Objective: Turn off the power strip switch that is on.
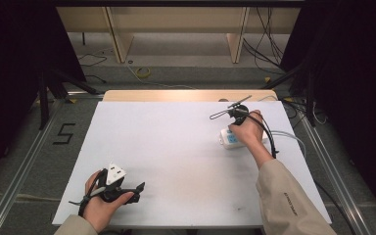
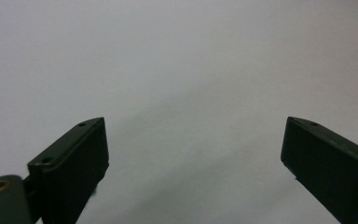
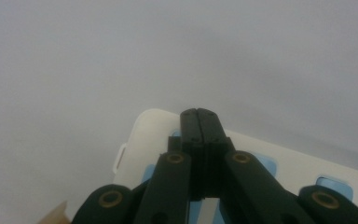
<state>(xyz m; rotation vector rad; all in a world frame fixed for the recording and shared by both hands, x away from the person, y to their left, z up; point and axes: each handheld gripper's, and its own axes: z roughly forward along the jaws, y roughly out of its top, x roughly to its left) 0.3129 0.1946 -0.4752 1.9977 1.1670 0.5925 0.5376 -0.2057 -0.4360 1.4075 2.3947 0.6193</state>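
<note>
— What are your hands doing right now?

— My left gripper [image 1: 139, 187] is sitting near my edge of the white table [image 1: 176, 156]. In the left gripper view its jaws are standing wide apart, and nothing is between them. I am only seeing bare table there.

— And the other one?

— My right gripper [image 3: 200, 121] is hanging over a white power strip [image 3: 154, 135] with blue sockets, on the far right side of the table. Its jaws are pressed tight together, with no gap. They are pointing down over the strip's end. I cannot tell if the tips are touching it.

— Are the two close?

— No, they are sitting well apart.
</note>
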